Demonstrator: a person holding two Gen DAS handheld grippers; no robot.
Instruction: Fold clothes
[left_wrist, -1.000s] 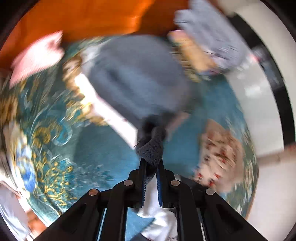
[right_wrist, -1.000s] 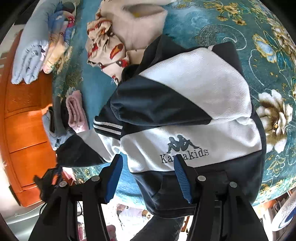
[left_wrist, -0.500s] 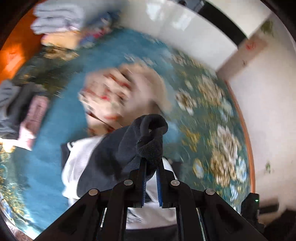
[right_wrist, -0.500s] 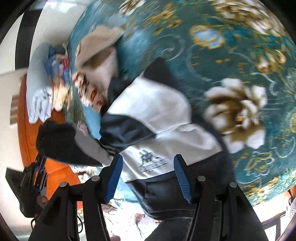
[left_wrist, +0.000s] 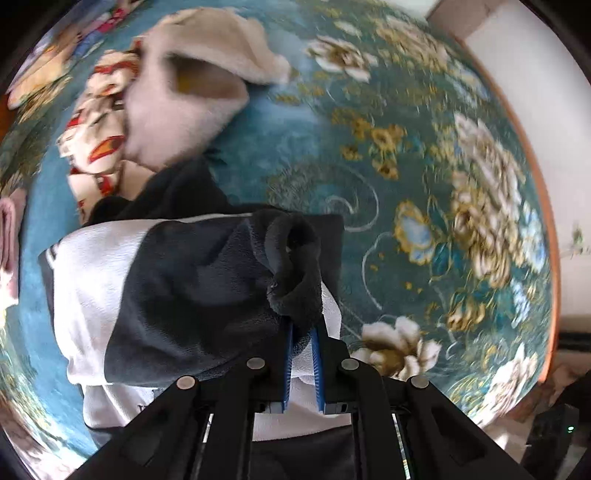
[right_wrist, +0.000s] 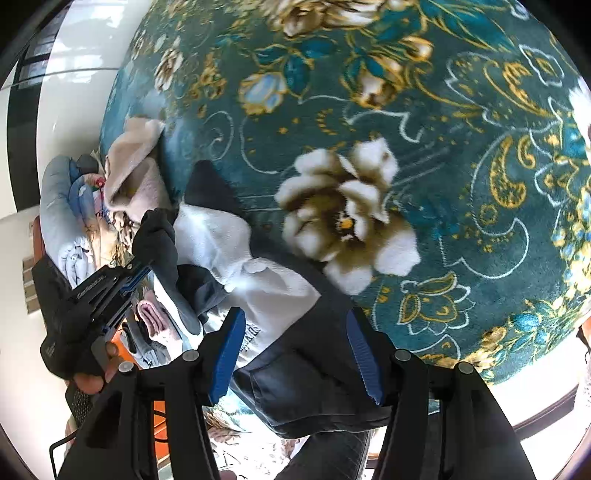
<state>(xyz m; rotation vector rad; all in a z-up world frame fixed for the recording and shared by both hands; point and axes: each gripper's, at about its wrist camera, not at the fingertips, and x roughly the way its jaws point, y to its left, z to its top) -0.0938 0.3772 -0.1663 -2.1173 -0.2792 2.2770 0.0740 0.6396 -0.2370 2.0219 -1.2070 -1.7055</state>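
Fleecy matt sweatshirt (left_wrist: 192, 280) on a plush (floral) blanket (left_wrist: 424, 192).

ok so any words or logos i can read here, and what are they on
No text here reads clearly.
Dark chest print on the sweatshirt: half hidden behind the right tongs, too blurred to read.
Raised lettering on the side of the left tongs: too small to read.

Open right tongs (right_wrist: 297, 356) over sweatshirt (right_wrist: 258, 280)
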